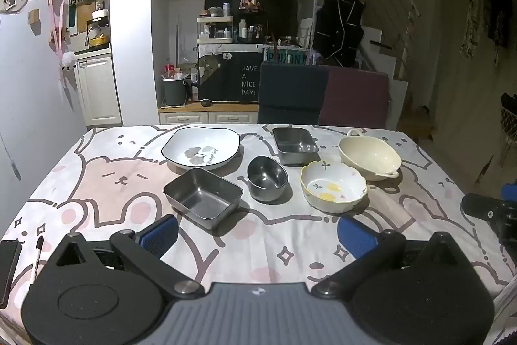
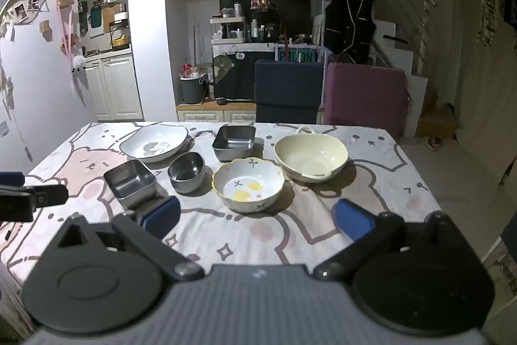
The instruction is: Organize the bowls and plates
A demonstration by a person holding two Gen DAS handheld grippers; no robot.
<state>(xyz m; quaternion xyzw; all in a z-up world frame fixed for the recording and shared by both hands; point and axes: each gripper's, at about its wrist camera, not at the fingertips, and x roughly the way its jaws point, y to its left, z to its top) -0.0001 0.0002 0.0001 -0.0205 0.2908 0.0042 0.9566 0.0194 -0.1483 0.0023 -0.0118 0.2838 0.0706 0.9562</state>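
Table (image 1: 97, 183), bear-print cloth. White plate (image 1: 201, 152), far left. Cream bowl (image 1: 369, 158), far right. Two steel trays: near (image 1: 203, 197), far (image 1: 295, 145). Flowered bowl (image 1: 333, 190), right of steel bowl (image 1: 267, 177). Left gripper (image 1: 257, 235) and right gripper (image 2: 257, 220): jaws apart, holding nothing, above near edge.
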